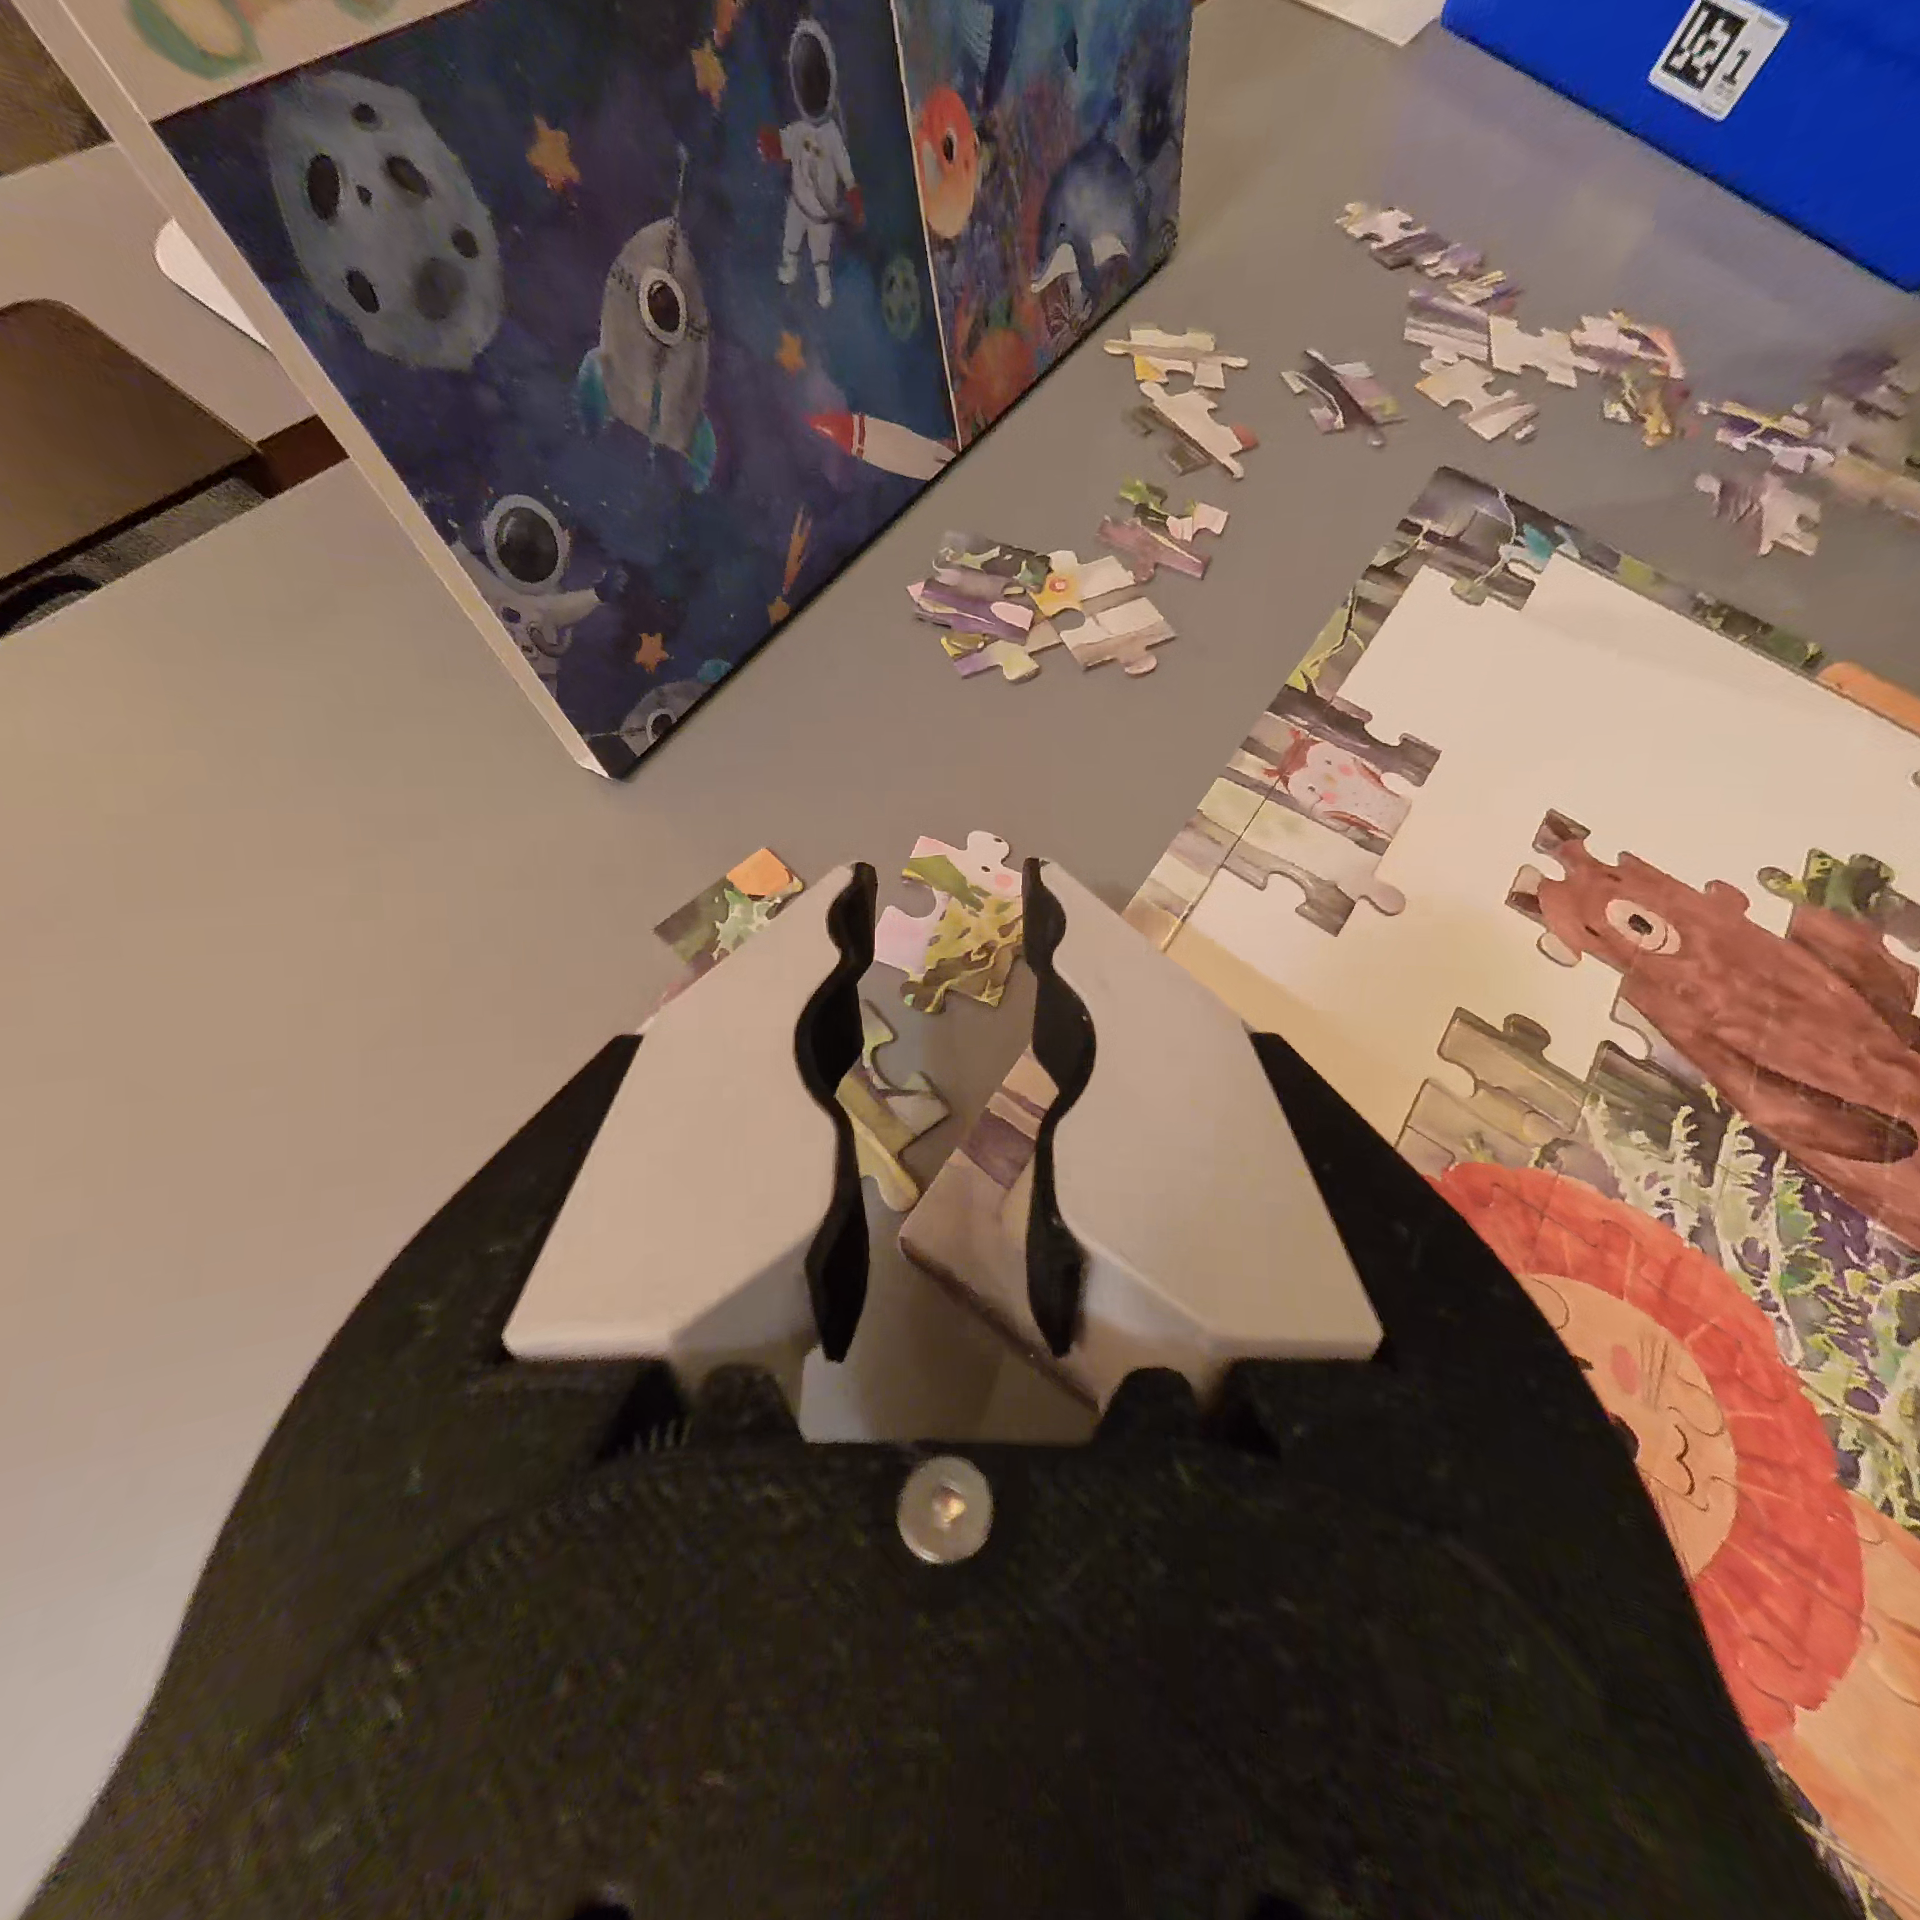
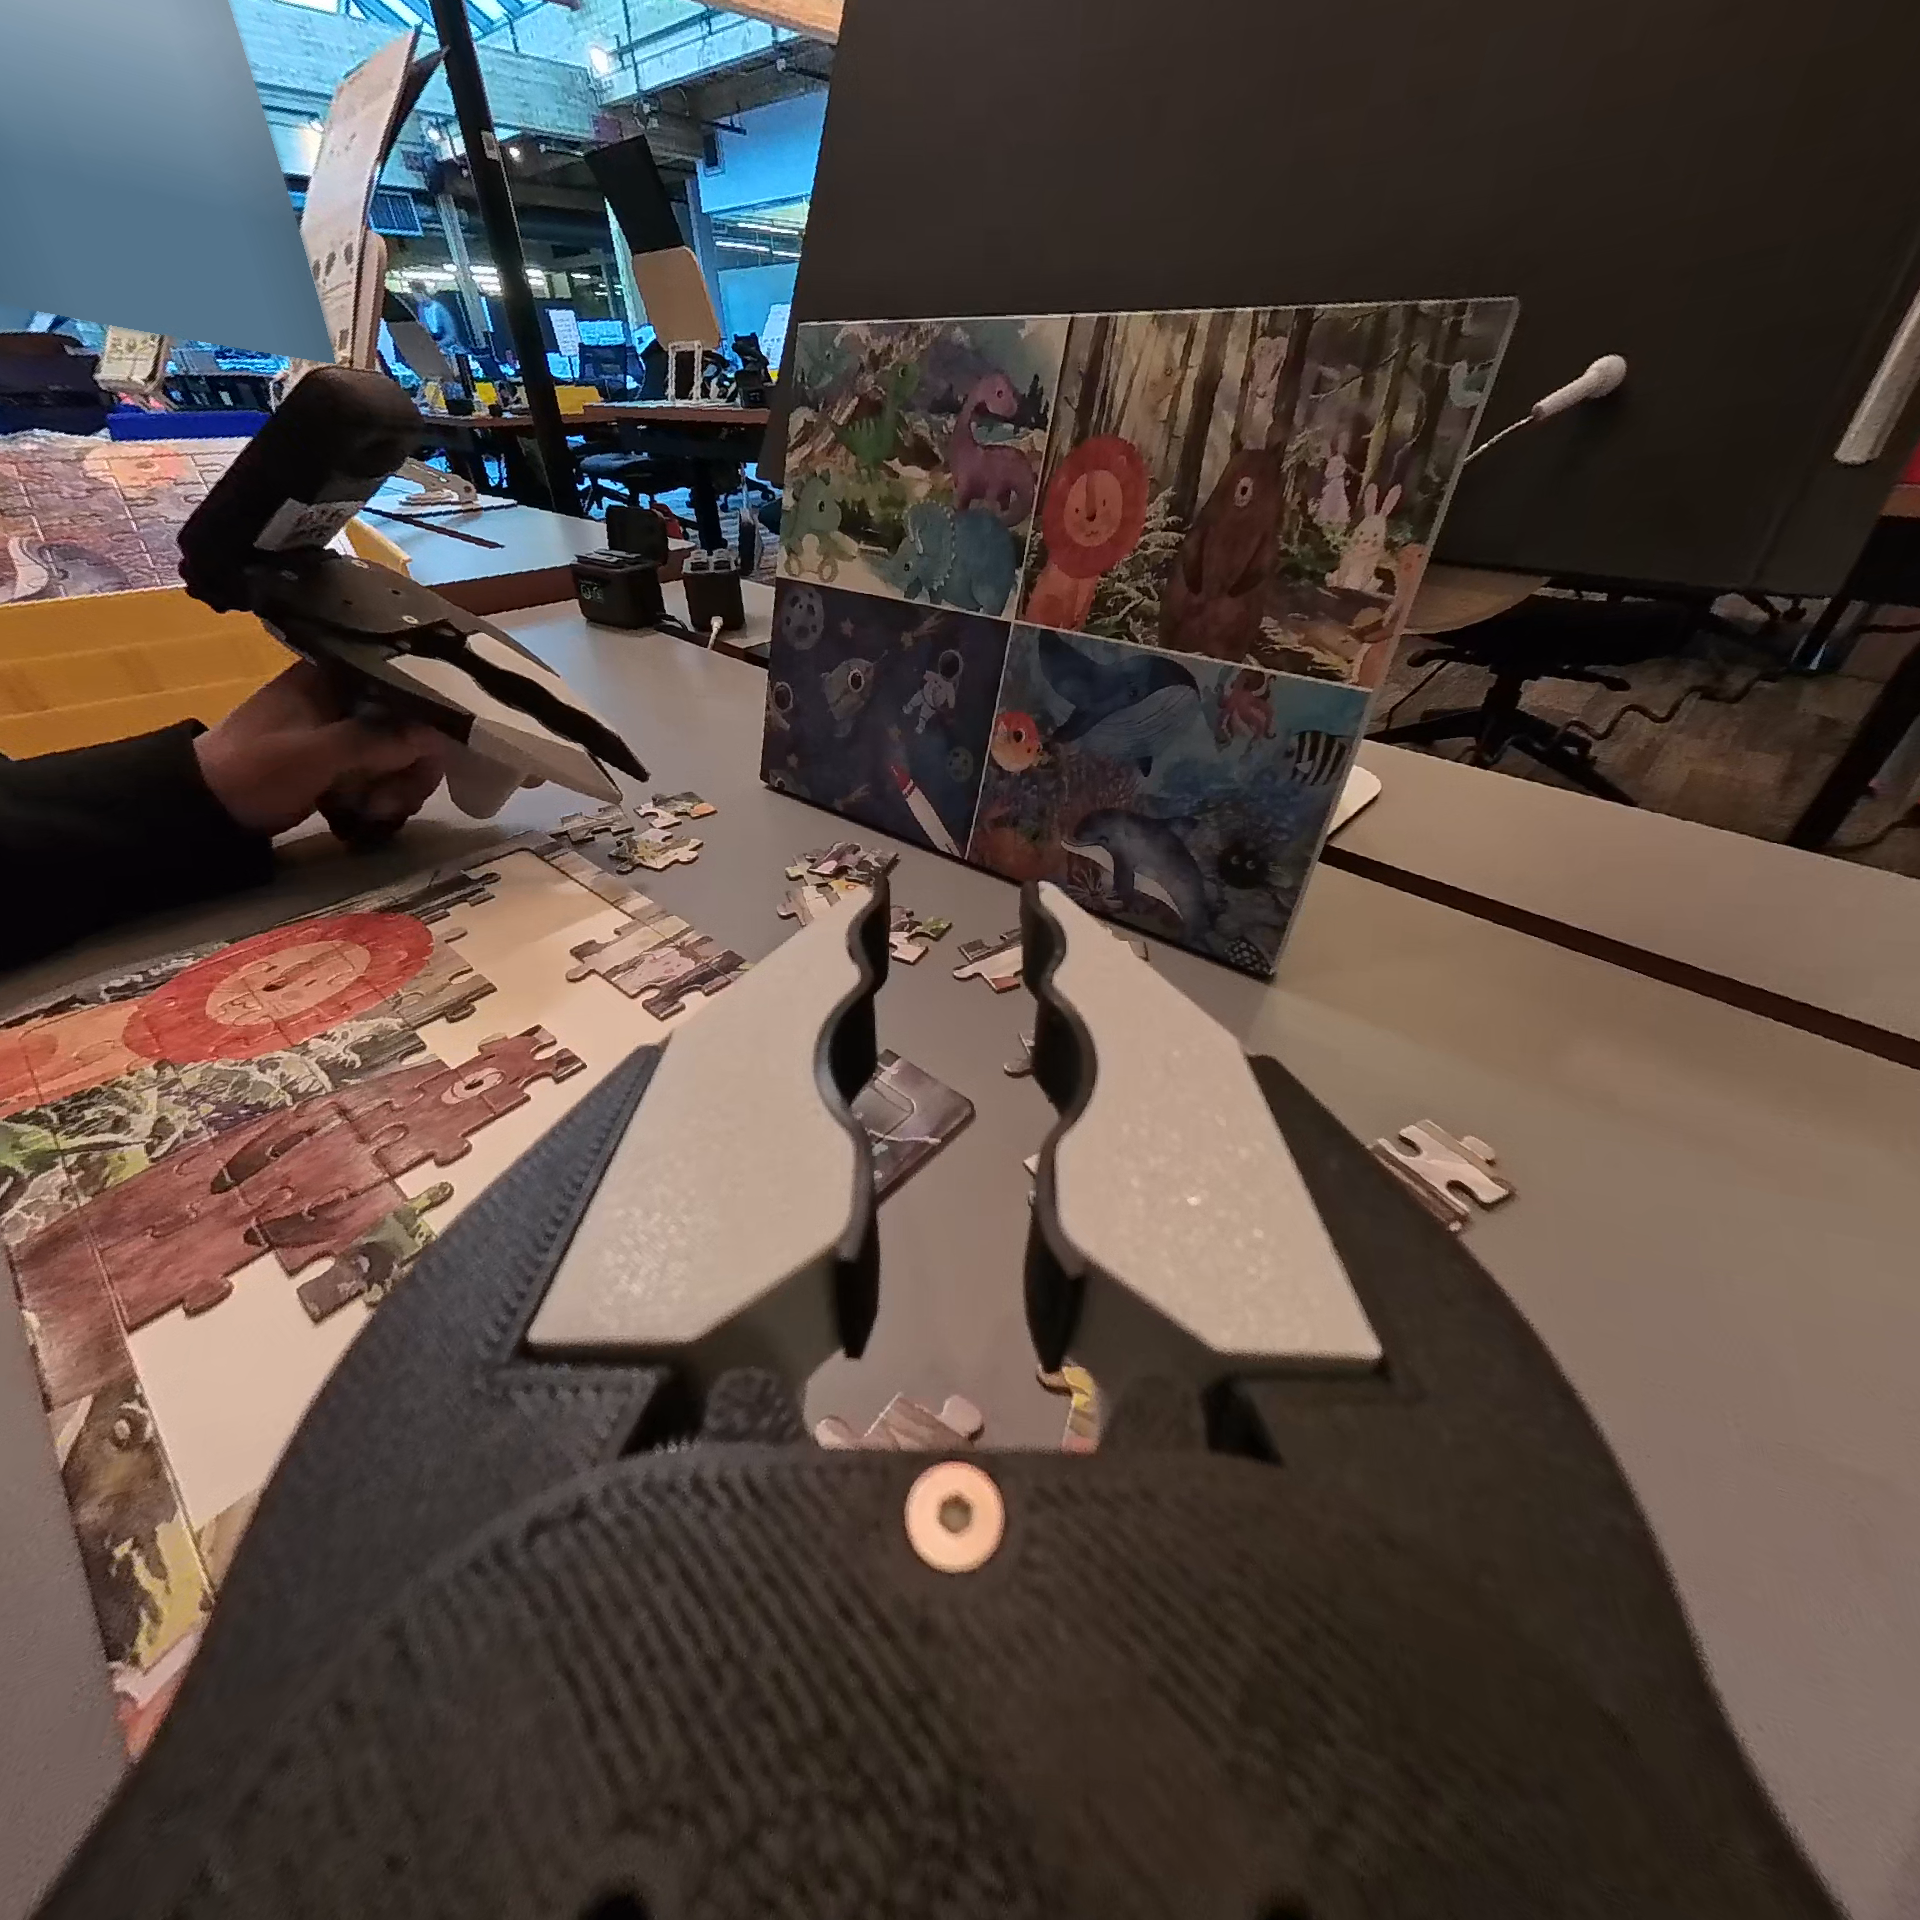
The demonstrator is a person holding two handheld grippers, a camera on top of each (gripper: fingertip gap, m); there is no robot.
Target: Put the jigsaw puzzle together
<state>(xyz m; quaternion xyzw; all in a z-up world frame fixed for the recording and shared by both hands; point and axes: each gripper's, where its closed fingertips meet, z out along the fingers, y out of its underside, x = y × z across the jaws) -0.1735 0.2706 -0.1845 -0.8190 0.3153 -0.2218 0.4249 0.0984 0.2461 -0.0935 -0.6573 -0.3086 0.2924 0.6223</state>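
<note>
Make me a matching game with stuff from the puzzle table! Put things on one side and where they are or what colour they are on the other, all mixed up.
Things:
1. lion's mane
2. bear
3. picture box
4. left hand-held gripper

Clues:
A. standing upright on the table
B. brown
C. open, above loose puzzle pieces
D. orange-red

Pairs: 1-D, 2-B, 3-A, 4-C

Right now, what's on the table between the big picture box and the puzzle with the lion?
Loose puzzle pieces lie scattered on grey table between the box and the puzzle, seen in both views.
</note>
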